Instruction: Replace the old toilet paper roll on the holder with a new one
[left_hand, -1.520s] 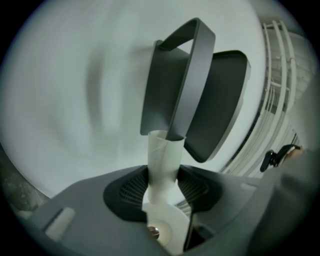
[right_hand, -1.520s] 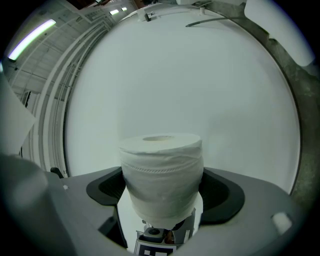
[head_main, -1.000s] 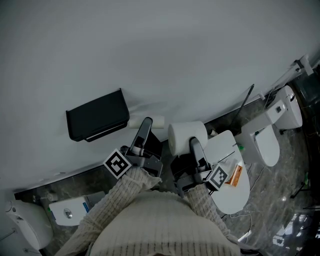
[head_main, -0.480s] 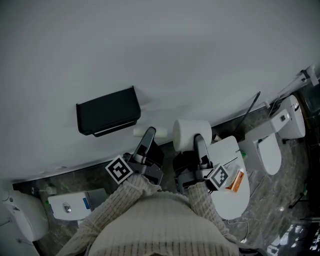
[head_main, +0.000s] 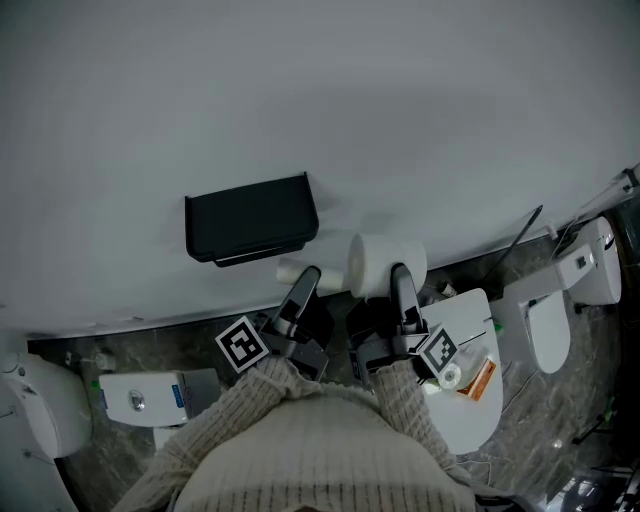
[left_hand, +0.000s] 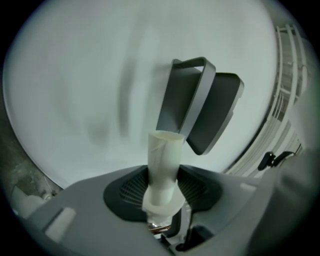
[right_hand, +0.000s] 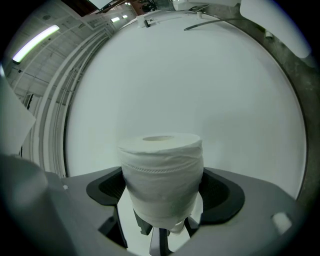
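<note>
A black toilet paper holder hangs on the pale wall; in the left gripper view the holder shows as a dark cover just beyond the jaws. My left gripper is shut on an empty cardboard tube, which sits just below the holder's right end. From the left gripper the tube sticks out towards the holder. My right gripper is shut on a full white toilet paper roll, to the right of the tube. That roll fills the right gripper jaws, facing bare wall.
A white toilet lid lies below right, with an orange packet and a small round thing on it. Another white toilet stands further right. At lower left are a white box and a white fixture. The floor is dark stone.
Both grippers with their loads have shifted left relative to the holder; the tube, earlier off to its right, now sits under the holder's right end. Both grips are unchanged.
</note>
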